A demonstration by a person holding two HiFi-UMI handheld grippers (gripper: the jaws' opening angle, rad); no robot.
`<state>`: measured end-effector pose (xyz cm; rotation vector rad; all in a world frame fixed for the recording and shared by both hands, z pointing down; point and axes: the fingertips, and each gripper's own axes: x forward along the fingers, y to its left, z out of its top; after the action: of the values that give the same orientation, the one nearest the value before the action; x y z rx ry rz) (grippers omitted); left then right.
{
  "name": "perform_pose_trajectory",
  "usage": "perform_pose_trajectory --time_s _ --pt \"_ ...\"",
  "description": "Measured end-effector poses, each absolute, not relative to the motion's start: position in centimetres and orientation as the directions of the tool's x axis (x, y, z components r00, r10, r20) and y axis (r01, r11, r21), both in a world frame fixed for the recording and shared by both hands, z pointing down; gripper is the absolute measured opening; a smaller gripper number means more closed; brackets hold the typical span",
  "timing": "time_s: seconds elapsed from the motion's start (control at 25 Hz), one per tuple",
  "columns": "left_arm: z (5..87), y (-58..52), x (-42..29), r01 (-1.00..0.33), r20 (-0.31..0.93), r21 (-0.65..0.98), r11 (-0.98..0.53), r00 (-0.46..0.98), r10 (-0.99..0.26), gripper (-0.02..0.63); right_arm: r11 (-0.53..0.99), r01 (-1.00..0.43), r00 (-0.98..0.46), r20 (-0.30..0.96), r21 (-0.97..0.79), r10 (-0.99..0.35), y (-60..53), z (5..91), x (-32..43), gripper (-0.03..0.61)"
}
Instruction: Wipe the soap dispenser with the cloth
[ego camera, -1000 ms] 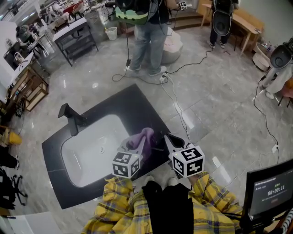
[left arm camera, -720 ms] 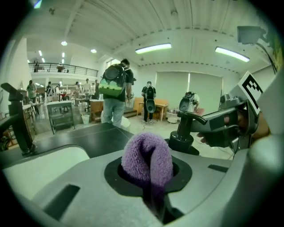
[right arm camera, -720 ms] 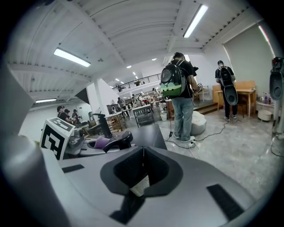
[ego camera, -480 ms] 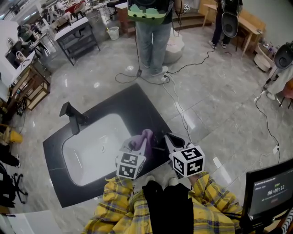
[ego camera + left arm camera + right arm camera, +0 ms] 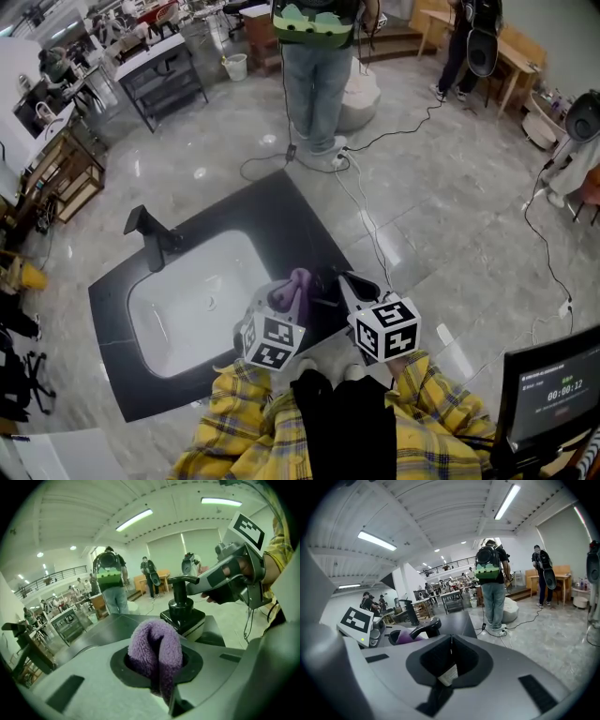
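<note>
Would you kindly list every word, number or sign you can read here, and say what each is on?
"00:00:12": seemingly, a timer on the screen; the line above it is too small to read.
Right cube and left cube: square patterns only, no letters.
White tag: too blurred to read.

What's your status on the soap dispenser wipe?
Left gripper shut on purple fleecy cloth. Right gripper shut, empty. Black pump soap dispenser upright just past cloth; nothing between.
</note>
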<state>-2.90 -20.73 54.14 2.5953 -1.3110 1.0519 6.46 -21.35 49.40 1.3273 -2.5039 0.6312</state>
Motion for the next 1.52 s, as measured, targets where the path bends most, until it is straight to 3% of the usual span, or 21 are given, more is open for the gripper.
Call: perform_pose_trajectory --time_s 0.44,0.72,0.96,1.0,1.04,1.52 --pt "53.7 -18.5 -4.6 -0.752 0.604 -0.197 -0.629 0.413 -0.682 0.043 0.527 -0.817 -0.575 0.388 -0.235 -0.72 -22.0 48.8 7.8 0.007" --pt "48.8 -18.3 -6.6 -0.868 0.389 0.21 -0.45 0.496 -0.776 0.043 0.737 -0.665 -0.726 0.333 -0.12 -0.601 -20.7 47.4 6.2 0.008" --pt "47.5 -18.1 -7.7 -0.893 0.33 0.187 -0.409 0.45 -0.83 0.043 0.865 -0.501 -0.808 0.354 0.004 -0.47 -19.7 48.0 5.1 0.014" --pt "47.5 -17.9 -7.7 -0.893 0.332 0.187 -0.409 0.449 -0.829 0.043 0.886 -0.463 -0.82 0.371 0.017 -0.436 -19.3 48.1 4.6 0.087" --pt "47.4 -17.6 -7.8 -0.894 0.333 0.188 -0.408 0.449 -0.829 0.043 0.905 -0.425 -0.829 0.391 0.025 -0.4 -18.8 48.4 4.1 0.215" --pt "47.2 -15.6 -7.6 -0.896 0.35 0.186 -0.404 0.445 -0.825 0.043 0.966 -0.236 -0.846 0.466 0.104 -0.257 -18.0 49.5 1.7 0.23"
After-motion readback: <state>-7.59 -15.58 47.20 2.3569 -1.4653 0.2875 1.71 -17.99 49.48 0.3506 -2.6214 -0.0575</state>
